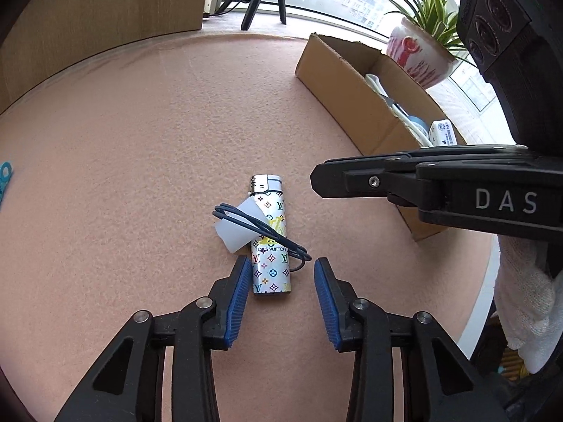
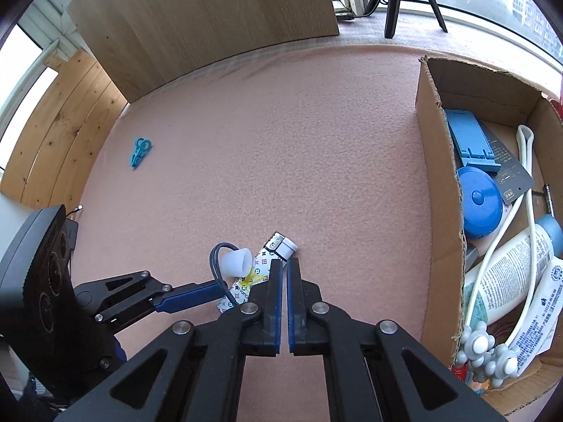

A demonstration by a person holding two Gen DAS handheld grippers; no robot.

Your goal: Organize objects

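A patterned lighter [image 1: 270, 242] lies on the pink mat, with a translucent white cap [image 1: 236, 228] and a dark cord loop [image 1: 262, 232] across it. My left gripper [image 1: 279, 274] is open, its blue pads either side of the lighter's near end, the left pad touching it. The right gripper [image 2: 284, 270] is shut and empty, hovering just above the lighter [image 2: 262, 263]; its black fingers [image 1: 352, 179] show from the side in the left wrist view. The cap [image 2: 236, 262] and cord [image 2: 219, 263] also show in the right wrist view.
An open cardboard box [image 2: 441, 190] stands to the right, holding a blue stand, a blue round case, white bottles and a white cord. A small blue clip [image 2: 139, 152] lies far left on the mat. A potted plant [image 1: 420, 52] and wooden panels [image 2: 197, 17] stand behind.
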